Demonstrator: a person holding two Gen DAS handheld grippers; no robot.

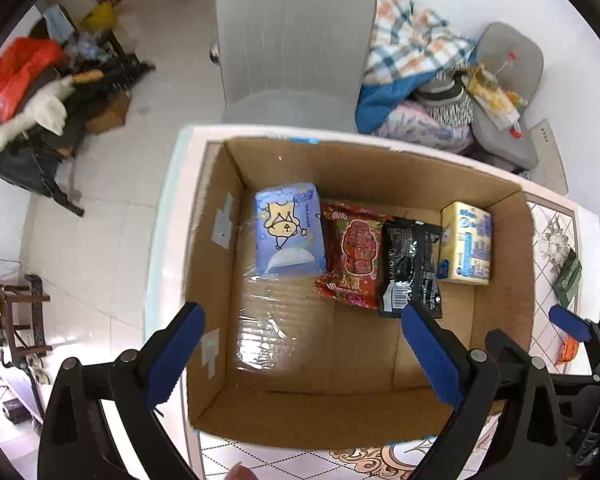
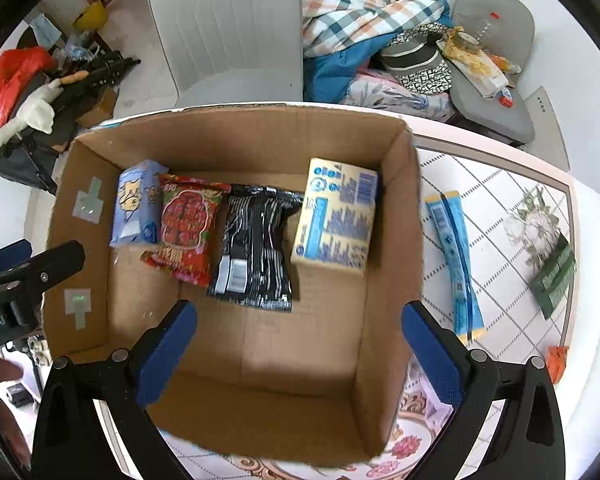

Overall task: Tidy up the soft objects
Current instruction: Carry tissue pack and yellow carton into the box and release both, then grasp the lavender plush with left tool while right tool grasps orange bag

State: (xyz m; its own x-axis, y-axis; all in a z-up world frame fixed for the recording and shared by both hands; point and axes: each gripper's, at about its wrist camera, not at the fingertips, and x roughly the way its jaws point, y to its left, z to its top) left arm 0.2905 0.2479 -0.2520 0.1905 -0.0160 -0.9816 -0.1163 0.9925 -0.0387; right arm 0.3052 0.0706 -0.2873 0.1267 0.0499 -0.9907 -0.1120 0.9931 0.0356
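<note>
Fingers (image 2: 168, 352) spread, orange packet (image 2: 557, 362) half-hidden

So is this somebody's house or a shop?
Most likely a home: a tiled floor, a grey chair at a patterned table, and a heap of bedding and clothes nearby.

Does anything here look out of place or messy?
Four packets sit in a row inside the cardboard box, but a long blue packet and a green packet lie outside it on the table.
</note>
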